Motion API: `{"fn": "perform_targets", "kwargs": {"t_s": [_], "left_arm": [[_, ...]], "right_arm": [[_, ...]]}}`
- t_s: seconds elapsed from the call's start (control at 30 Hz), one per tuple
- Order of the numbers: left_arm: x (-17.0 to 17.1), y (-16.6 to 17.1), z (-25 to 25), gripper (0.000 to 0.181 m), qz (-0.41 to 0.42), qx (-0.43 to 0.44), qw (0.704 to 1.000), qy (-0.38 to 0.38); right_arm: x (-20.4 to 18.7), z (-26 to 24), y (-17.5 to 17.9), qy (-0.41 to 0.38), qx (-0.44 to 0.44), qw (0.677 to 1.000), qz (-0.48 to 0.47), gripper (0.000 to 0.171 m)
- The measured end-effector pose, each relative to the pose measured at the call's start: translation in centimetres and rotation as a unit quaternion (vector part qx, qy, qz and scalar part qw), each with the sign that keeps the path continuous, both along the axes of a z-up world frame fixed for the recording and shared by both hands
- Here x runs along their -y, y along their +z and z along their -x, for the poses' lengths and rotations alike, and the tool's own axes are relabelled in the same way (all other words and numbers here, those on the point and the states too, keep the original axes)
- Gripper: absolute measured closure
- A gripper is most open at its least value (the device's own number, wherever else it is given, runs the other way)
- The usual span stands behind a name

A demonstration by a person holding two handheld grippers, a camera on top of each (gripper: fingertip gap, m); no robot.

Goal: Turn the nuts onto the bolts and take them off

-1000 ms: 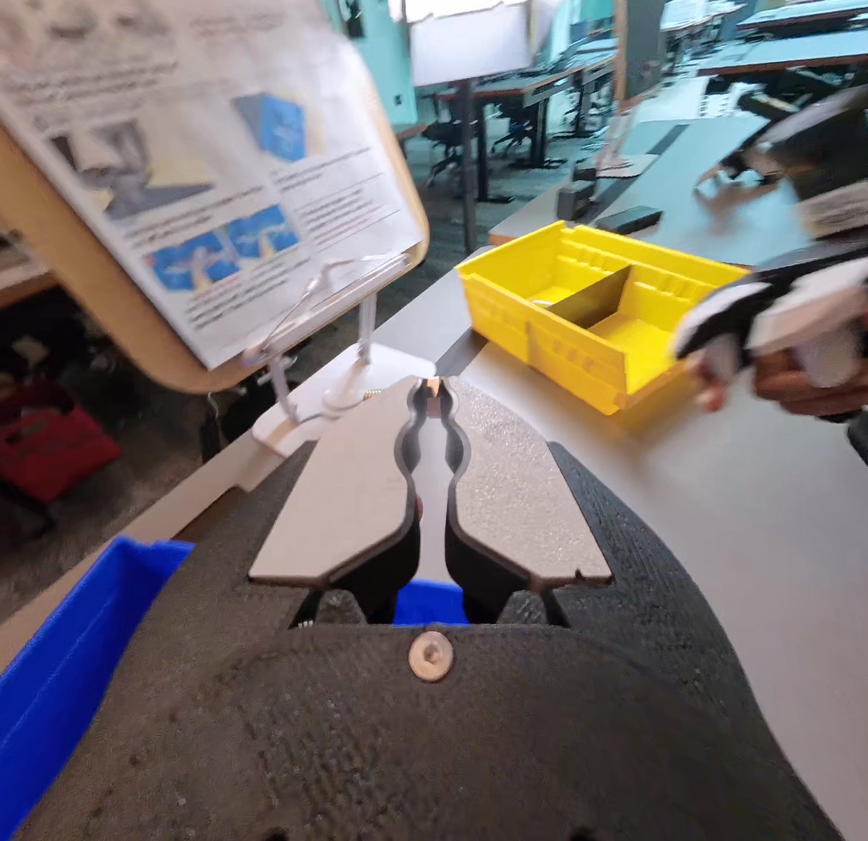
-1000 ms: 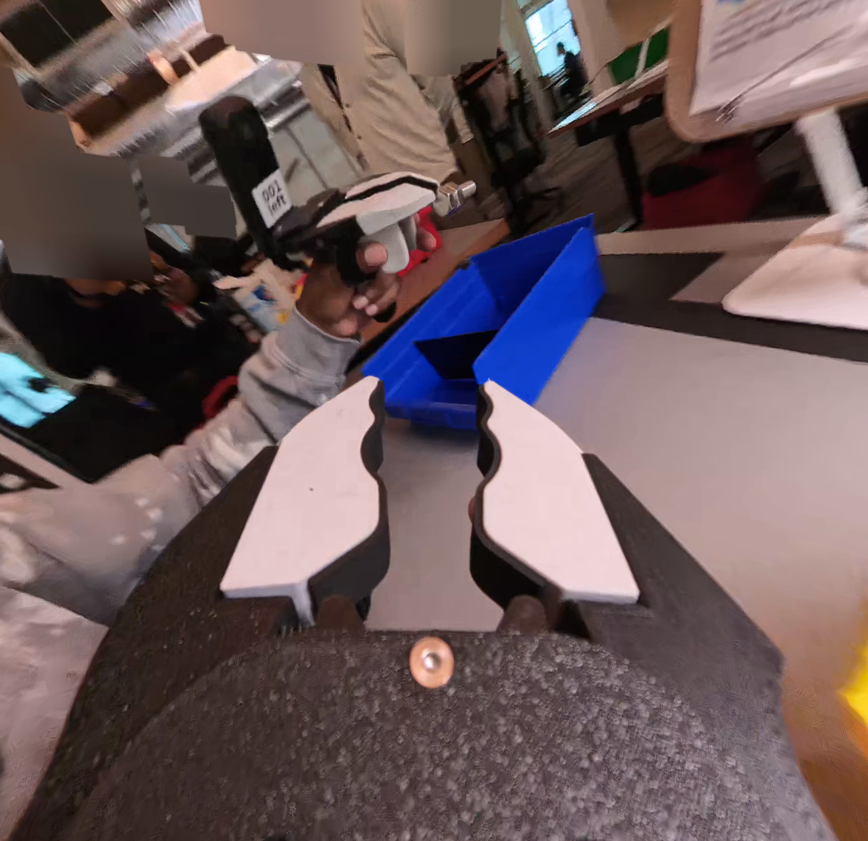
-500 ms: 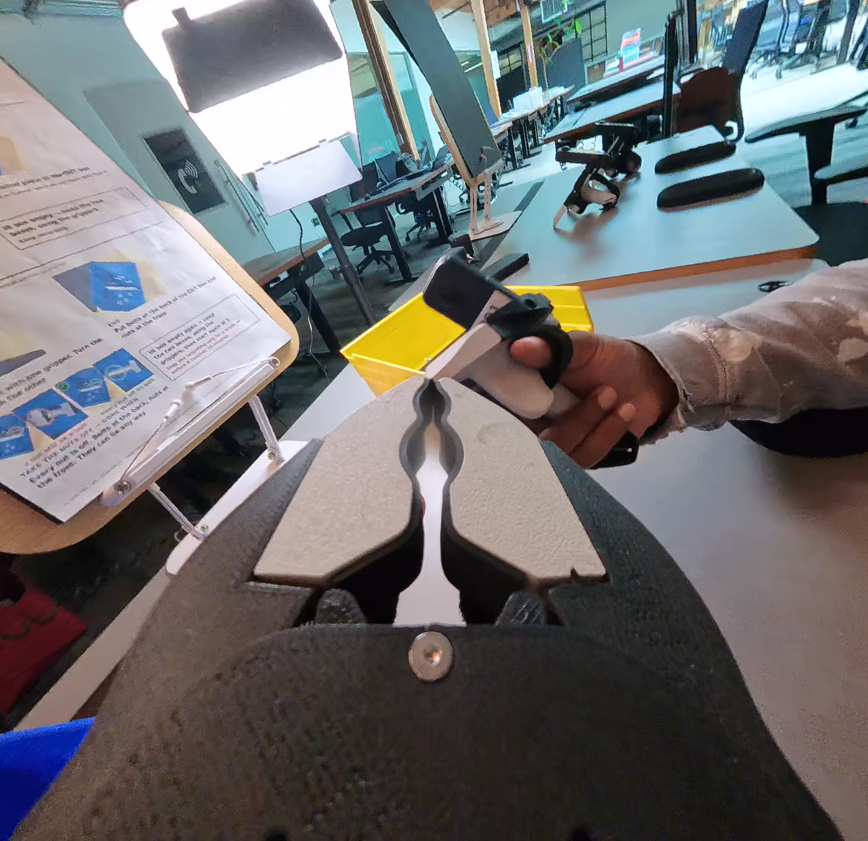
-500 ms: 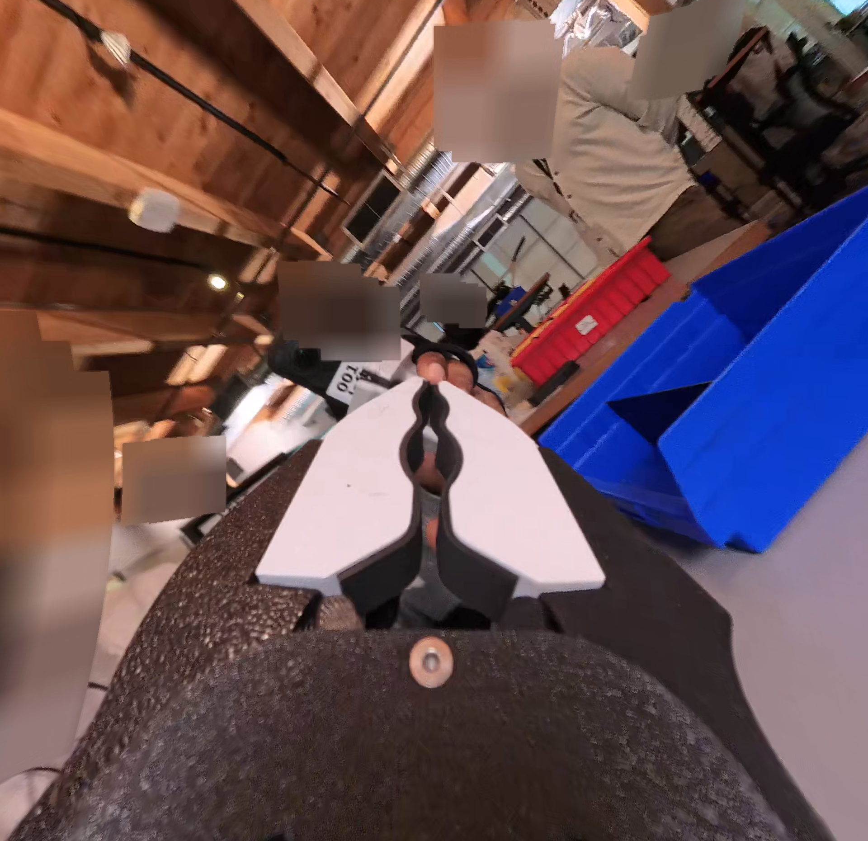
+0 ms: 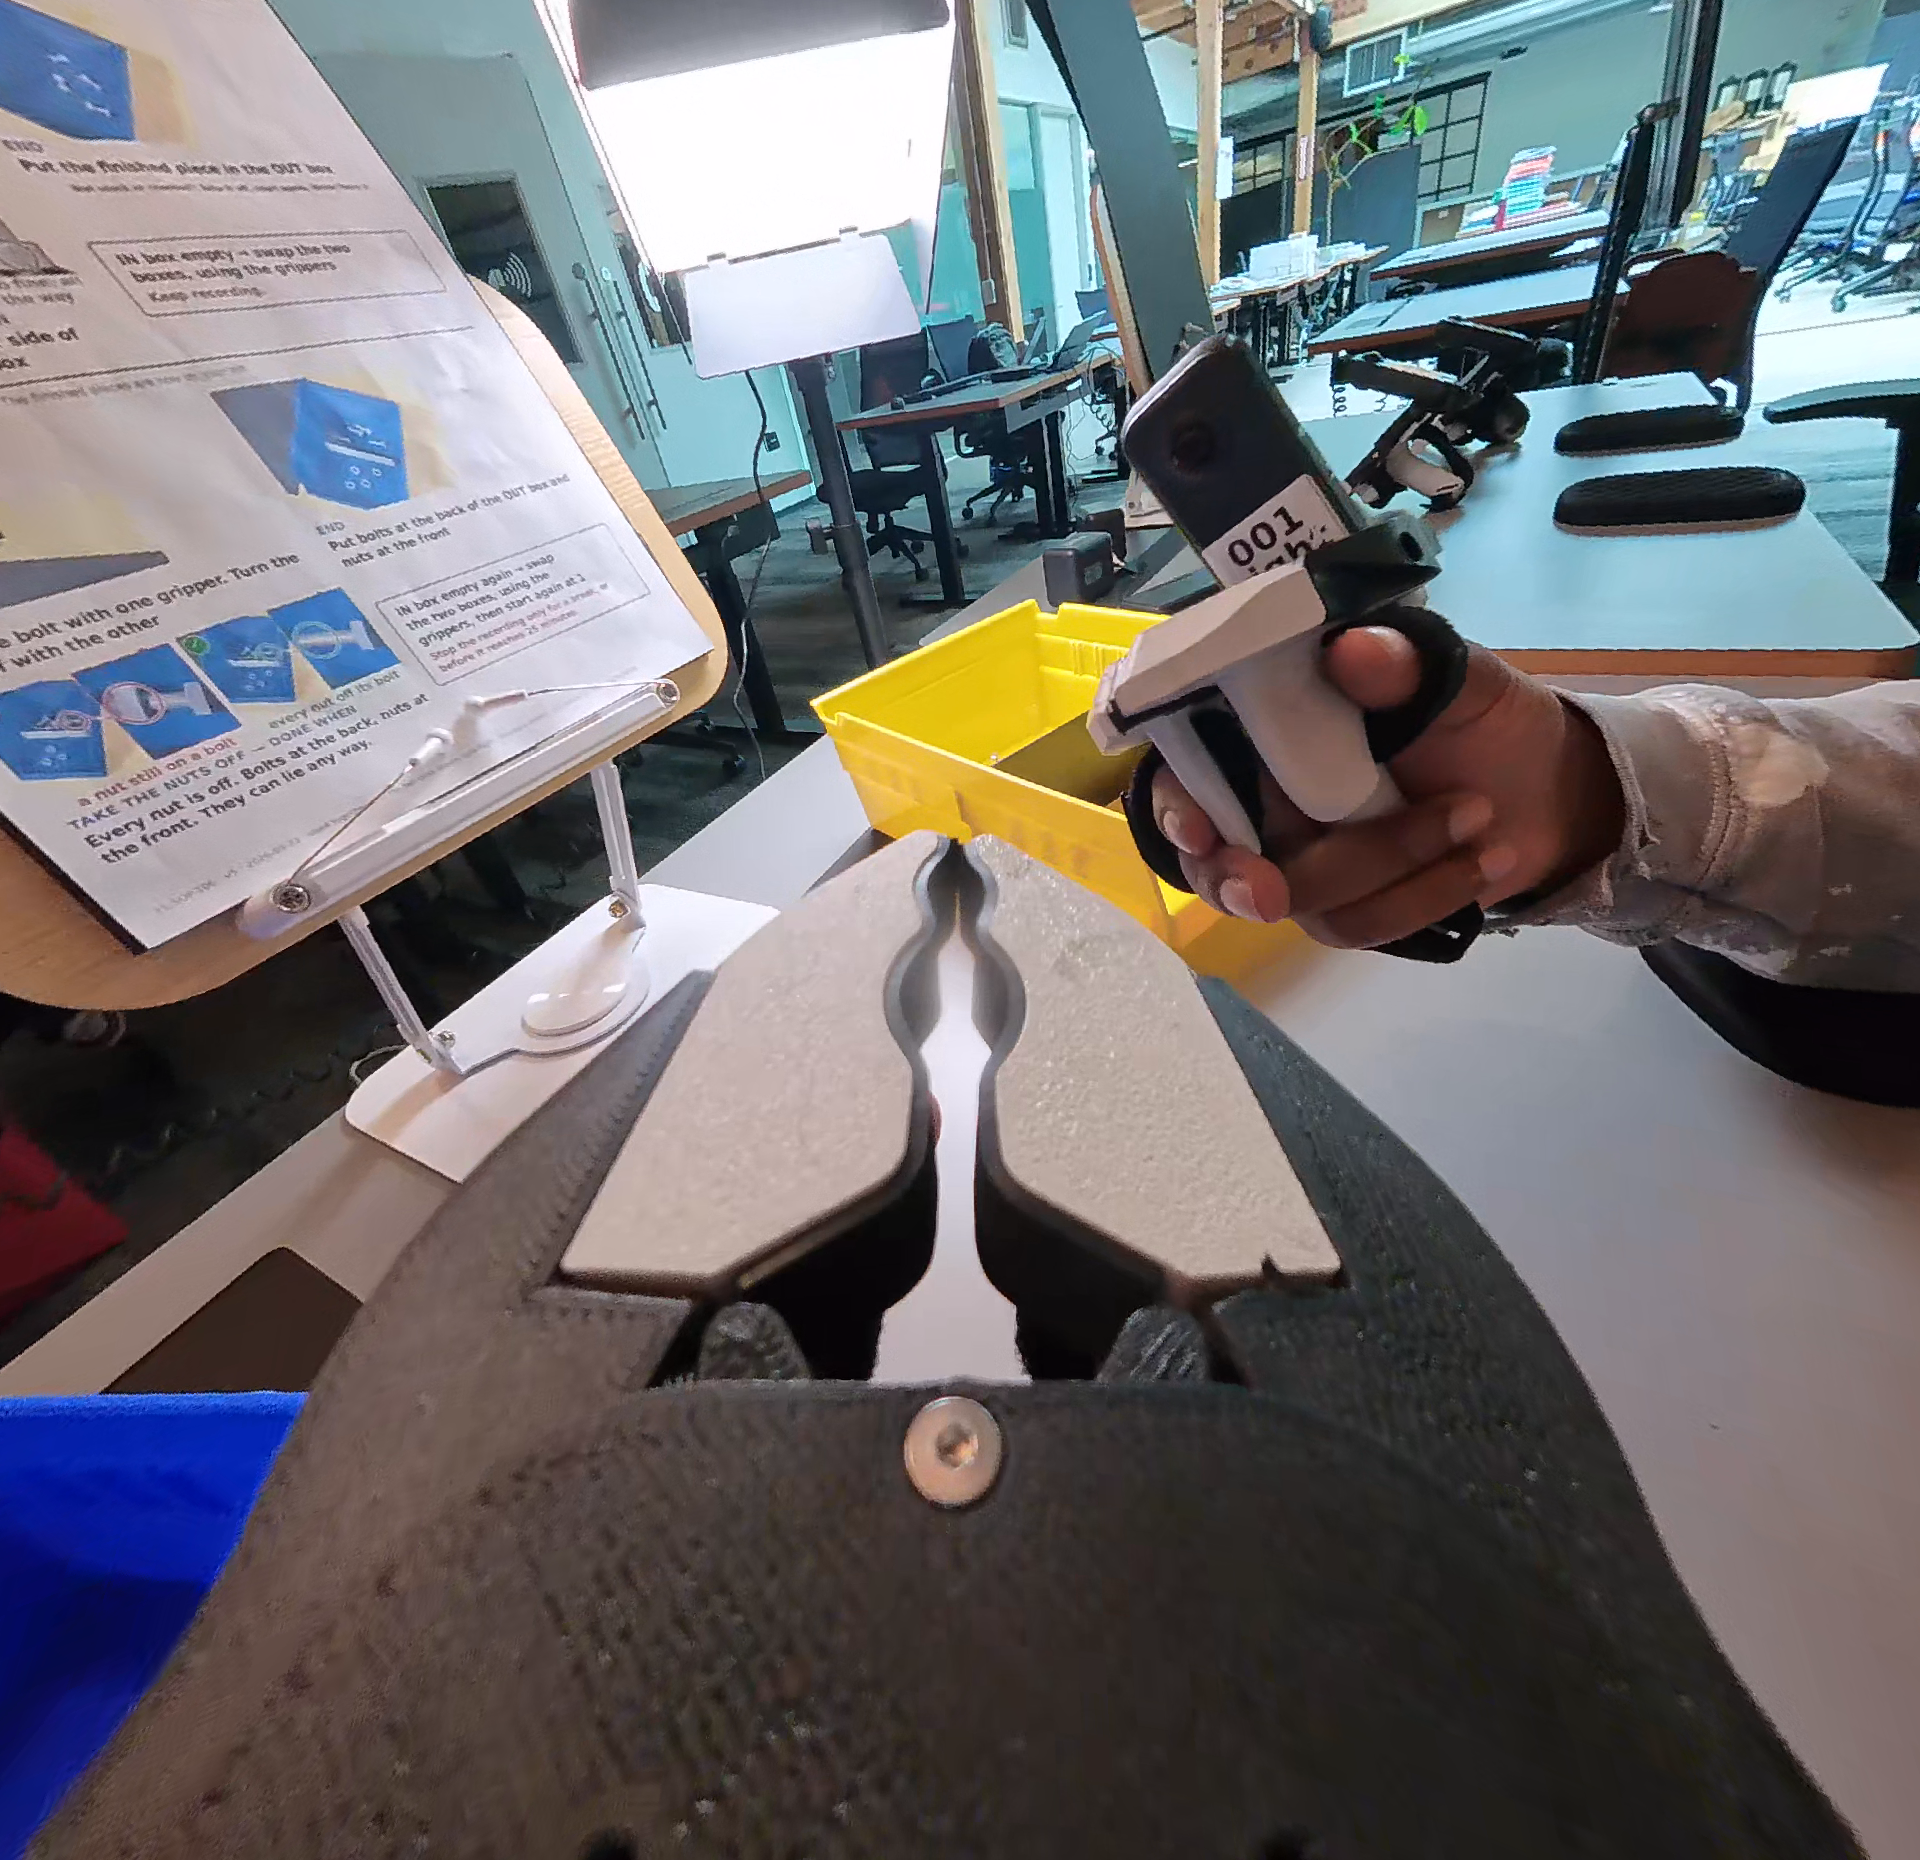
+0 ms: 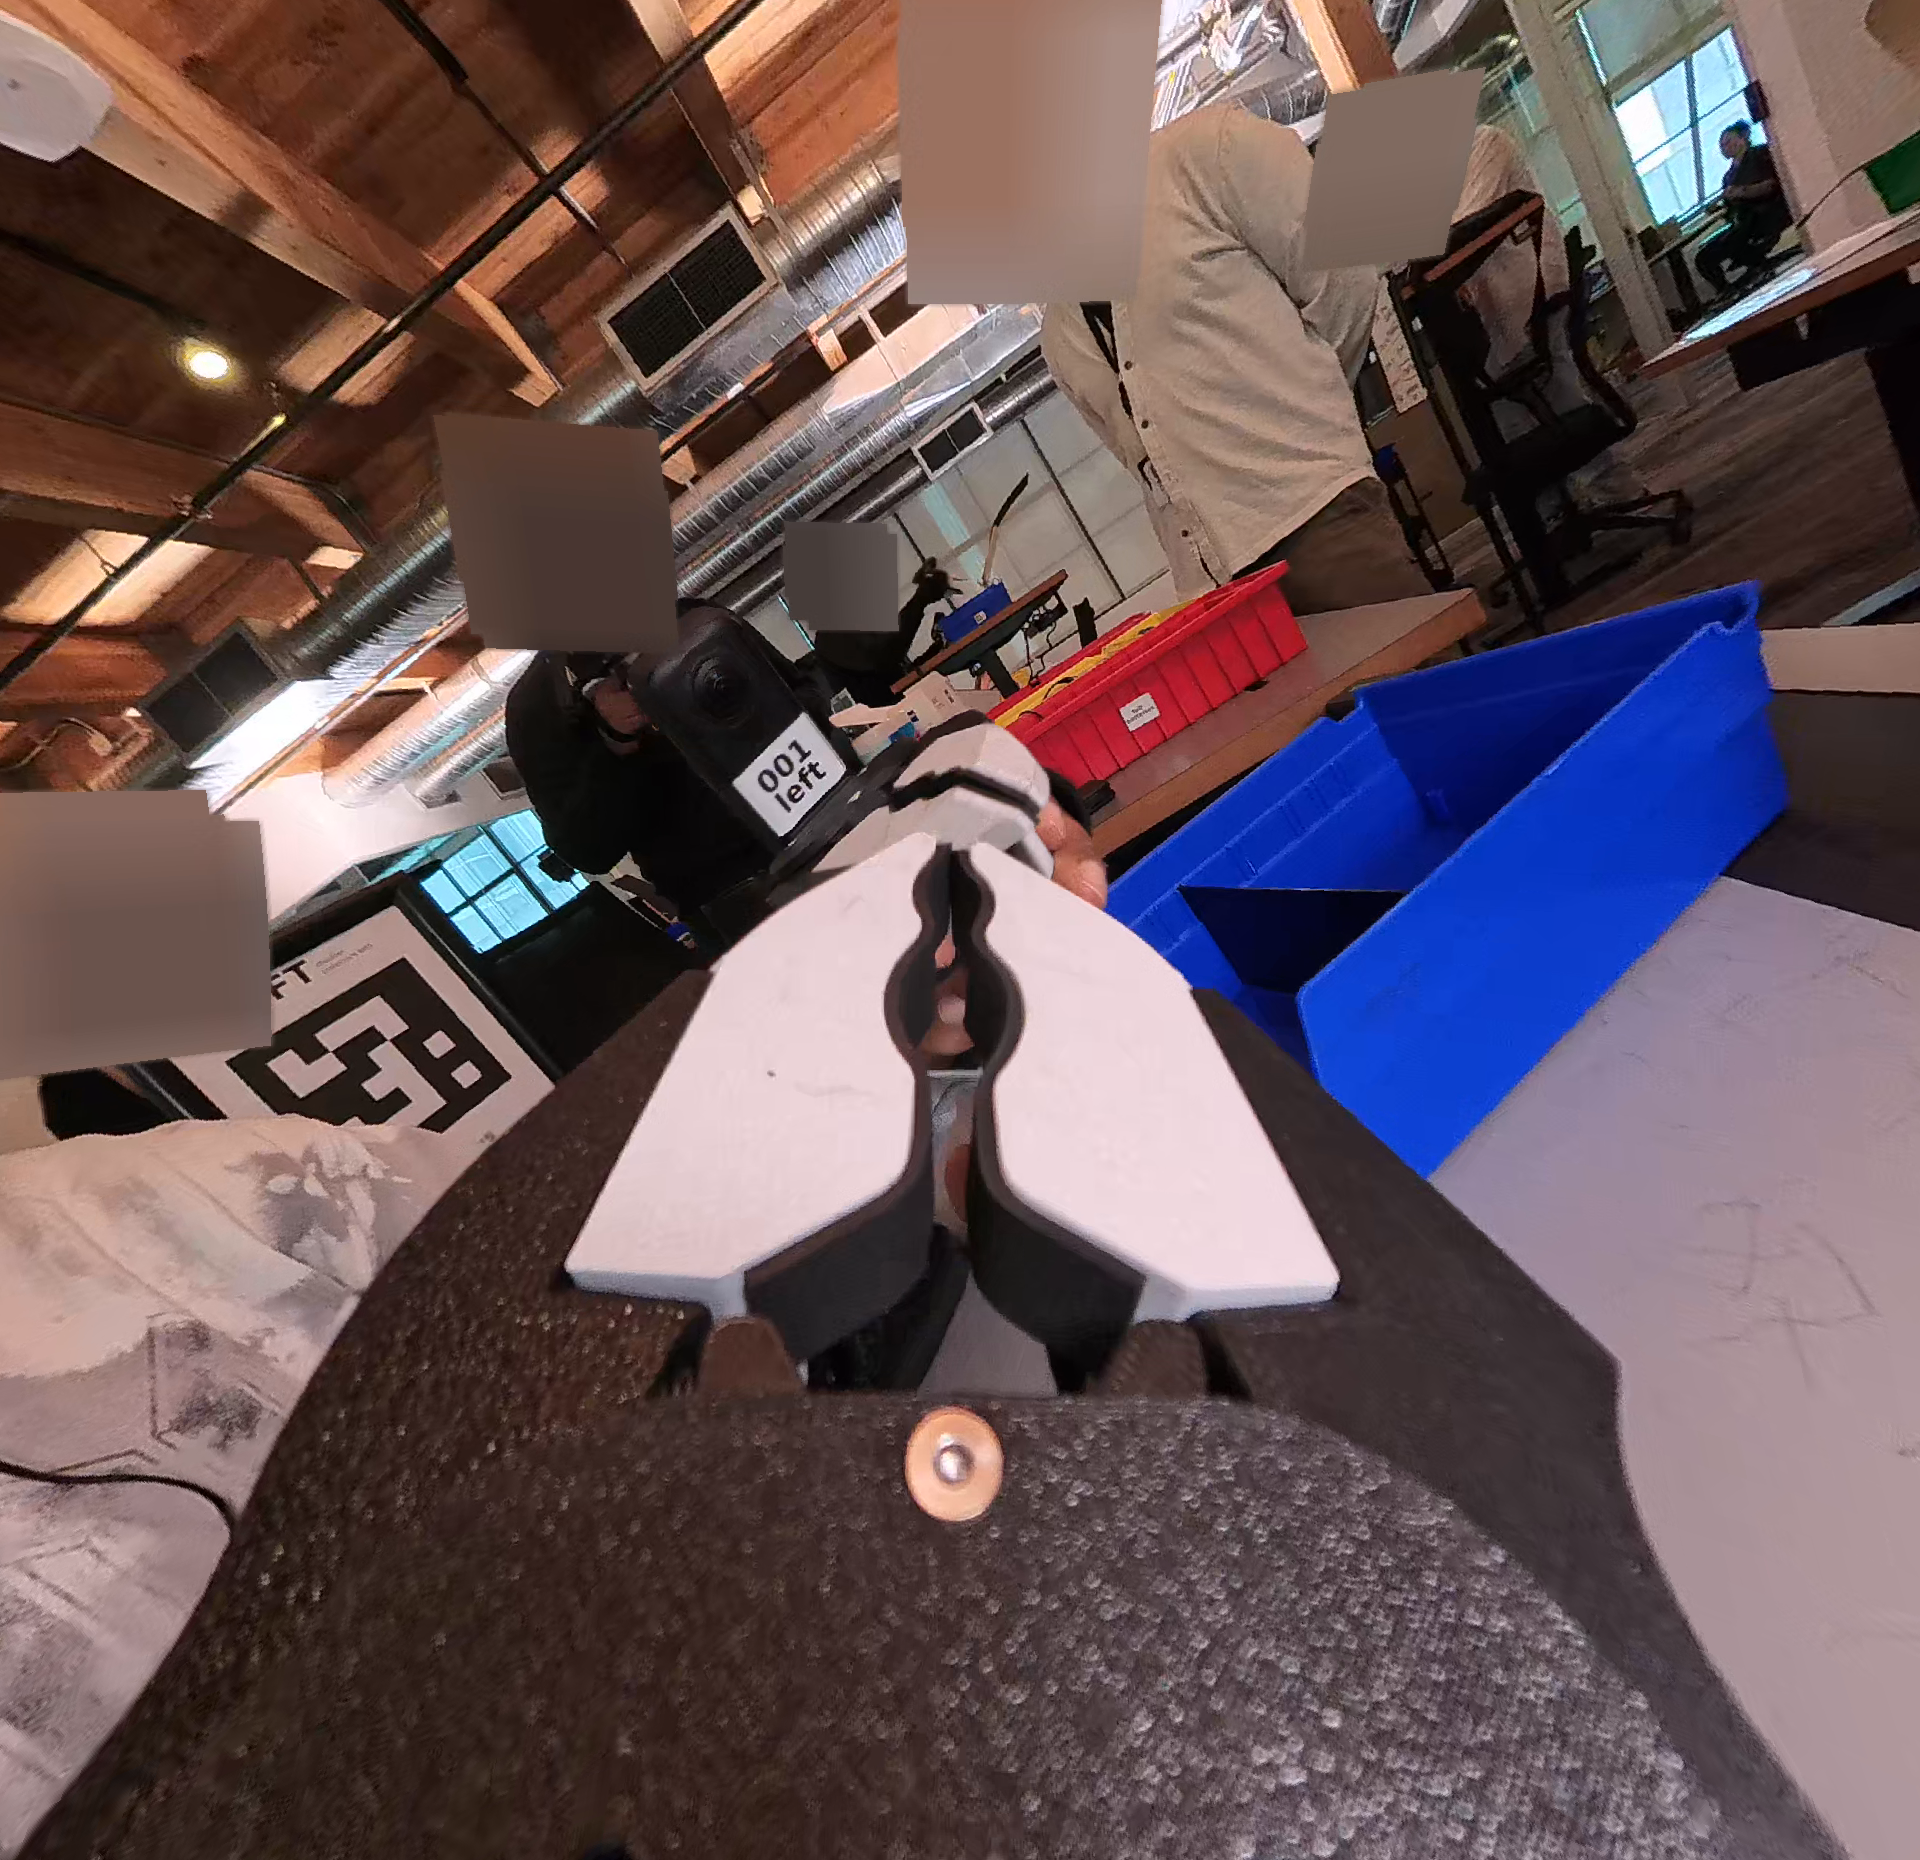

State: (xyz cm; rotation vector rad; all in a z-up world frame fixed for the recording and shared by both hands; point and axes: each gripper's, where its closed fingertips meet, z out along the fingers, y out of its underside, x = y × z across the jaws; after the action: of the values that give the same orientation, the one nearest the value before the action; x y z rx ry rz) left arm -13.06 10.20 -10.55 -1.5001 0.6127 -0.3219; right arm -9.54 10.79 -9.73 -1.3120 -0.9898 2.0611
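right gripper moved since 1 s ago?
Yes. The right gripper has tipped upward and closed: the blue bin, earlier straight ahead, now sits to its right.

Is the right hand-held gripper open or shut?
Shut: right hand-held gripper has its white fingertips touching at the tip, nothing visibly clamped between them.

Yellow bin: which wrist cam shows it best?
Left wrist view. The yellow bin sits on the table ahead of the shut left gripper, its open top and dark divider visible, partly hidden by the right gripper. The right wrist view misses it.
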Motion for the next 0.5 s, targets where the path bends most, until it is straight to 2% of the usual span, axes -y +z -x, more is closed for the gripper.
{"fn": "perform_targets", "kwargs": {"t_s": [0.03, 0.33, 0.5], "left_arm": [[-0.1, 0.0, 0.0, 0.181, 0.001, -0.001, 1.000, 0.001], [0.1, 0.7, 1.3, 0.181, -0.006, 0.004, 1.000, 0.015], [2.2, 1.9, 3.6, 0.181, 0.016, 0.007, 0.999, 0.028]], "right_arm": [[0.1, 0.0, 0.0, -0.002, 0.001, 1.000, -0.006, 0.171], [0.3, -0.1, -0.1, -0.013, 0.003, 0.999, -0.030, 0.171], [0.0, -1.1, 1.0, -0.046, -0.002, 0.996, -0.082, 0.171]]}}
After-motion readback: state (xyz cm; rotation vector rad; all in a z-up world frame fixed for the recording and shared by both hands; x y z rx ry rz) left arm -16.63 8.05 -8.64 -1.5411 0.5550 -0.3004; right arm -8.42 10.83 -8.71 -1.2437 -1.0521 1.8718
